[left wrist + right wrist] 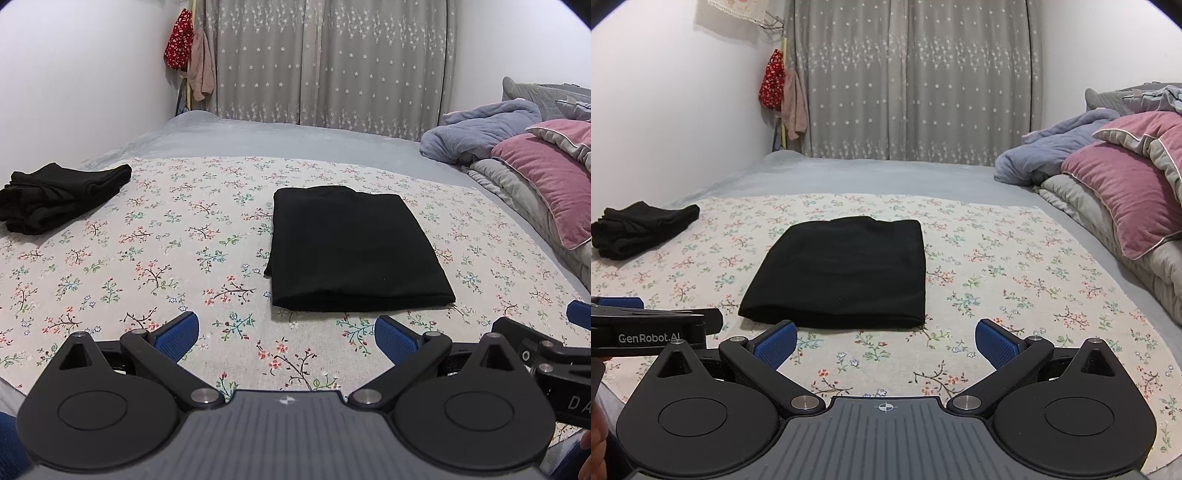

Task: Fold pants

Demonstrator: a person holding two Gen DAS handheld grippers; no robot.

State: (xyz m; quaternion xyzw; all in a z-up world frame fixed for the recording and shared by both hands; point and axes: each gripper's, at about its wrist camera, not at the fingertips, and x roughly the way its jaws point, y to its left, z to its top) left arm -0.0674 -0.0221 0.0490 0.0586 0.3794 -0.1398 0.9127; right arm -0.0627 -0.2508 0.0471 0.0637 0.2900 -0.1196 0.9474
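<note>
**Folded black pants on a flowered bedspread, two empty grippers held just short of them**

A pair of black pants point(354, 247) lies folded into a flat, neat rectangle in the middle of a bed, on a cream cloth point(147, 258) printed with small flower sprigs. Seen from the left gripper's camera, the pants sit at about 1 o'clock; from the right gripper's camera, at about 11 o'clock. The fold nearest the grippers is smooth and rounded.

The left gripper point(286, 338) hangs low over the cloth, near the front edge of the pants but not touching them. Its two blue-padded fingers point(175, 336) are spread wide apart with nothing between them. The right gripper point(885, 343) is level with it, just beside it, and its blue fingers point(997, 341) are likewise spread wide and empty. Each gripper shows at the edge of the other's view.

At 10 o'clock, well apart from the folded pants, a second heap of black clothing point(59, 195) lies loosely bundled near the left edge of the cloth.

At 2 o'clock, along the right side of the bed, is a pile of bedding: a pink pillow point(546, 184) on grey quilting, with a rumpled pale blue blanket point(480, 129) behind it.

At 12 o'clock, beyond the bed, grey curtains point(332, 62) patterned with small white stars cover the far wall. At 11 o'clock, a red flowered garment point(180, 38) and a beige one hang in the corner against a white wall.
</note>
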